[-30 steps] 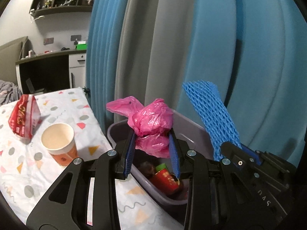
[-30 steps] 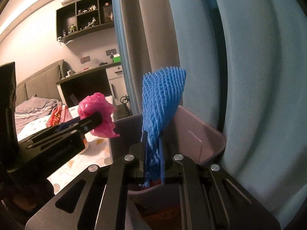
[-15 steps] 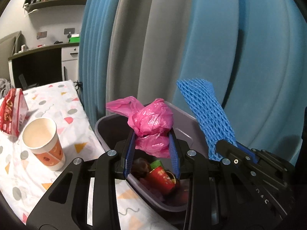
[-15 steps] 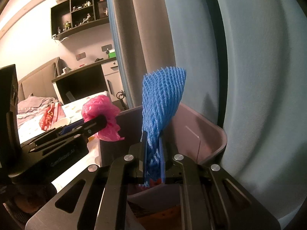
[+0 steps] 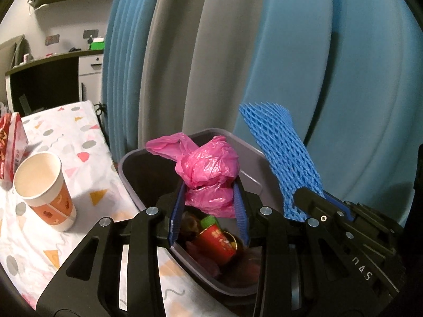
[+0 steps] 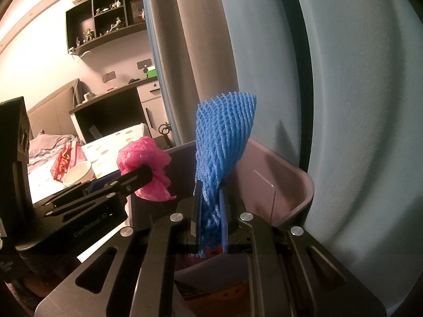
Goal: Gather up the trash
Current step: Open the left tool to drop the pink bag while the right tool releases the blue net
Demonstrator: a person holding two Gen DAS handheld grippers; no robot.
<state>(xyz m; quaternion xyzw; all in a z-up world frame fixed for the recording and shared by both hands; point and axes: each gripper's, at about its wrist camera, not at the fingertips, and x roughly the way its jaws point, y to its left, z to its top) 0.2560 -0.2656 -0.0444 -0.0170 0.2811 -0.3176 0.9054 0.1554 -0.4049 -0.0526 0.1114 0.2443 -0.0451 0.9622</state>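
My left gripper (image 5: pixel 208 198) is shut on a crumpled pink plastic bag (image 5: pixel 208 169) and holds it over the grey trash bin (image 5: pixel 137 177). My right gripper (image 6: pixel 211 211) is shut on a blue foam fruit net (image 6: pixel 222 137), held upright above the same bin (image 6: pixel 296 185). The net (image 5: pixel 283 148) and the right gripper (image 5: pixel 314 200) show at the right of the left wrist view. The bag (image 6: pixel 145 163) and the left gripper (image 6: pixel 140 179) show at the left of the right wrist view. A red can (image 5: pixel 216 240) and other trash lie inside the bin.
A paper cup (image 5: pixel 43 187) and a red snack packet (image 5: pixel 9 145) stand on the patterned tablecloth (image 5: pixel 87 137) left of the bin. Blue and grey curtains (image 5: pixel 264 52) hang right behind the bin. A desk and shelves are at the far left.
Both grippers have moved a little forward and over the bin with their loads. The cup and table have slid left in the left wrist view. Both grips are unchanged.
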